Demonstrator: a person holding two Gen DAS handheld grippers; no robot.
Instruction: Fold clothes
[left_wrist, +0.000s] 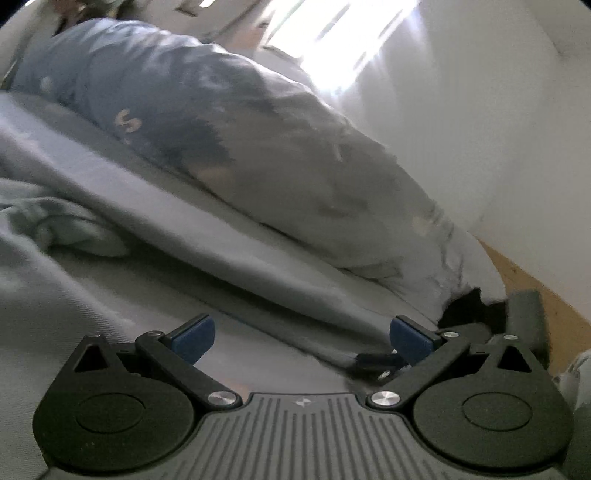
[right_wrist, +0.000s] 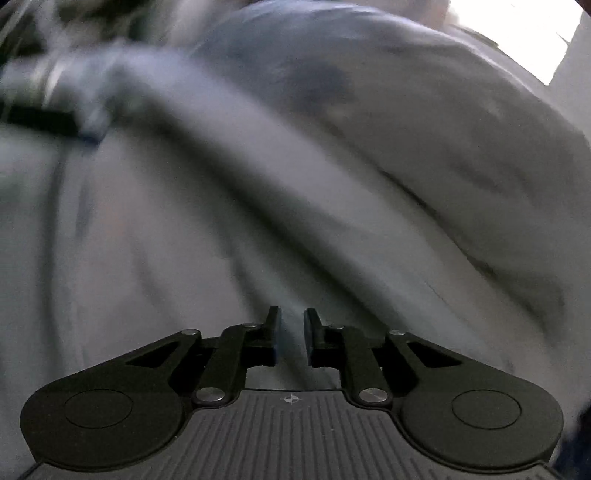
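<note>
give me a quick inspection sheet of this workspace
surface: bed under grey cloth, crumpled at one side
job's things: grey cloth spread out; no fold line clear, right view blurred
clutter: patterned blue pillow beside the cloth
tools: left tool open, nothing between its pads; right tool nearly shut, narrow gap, cannot tell if cloth is pinched
cables: nothing seen
surroundings: white wall, bright window, wooden floor
</note>
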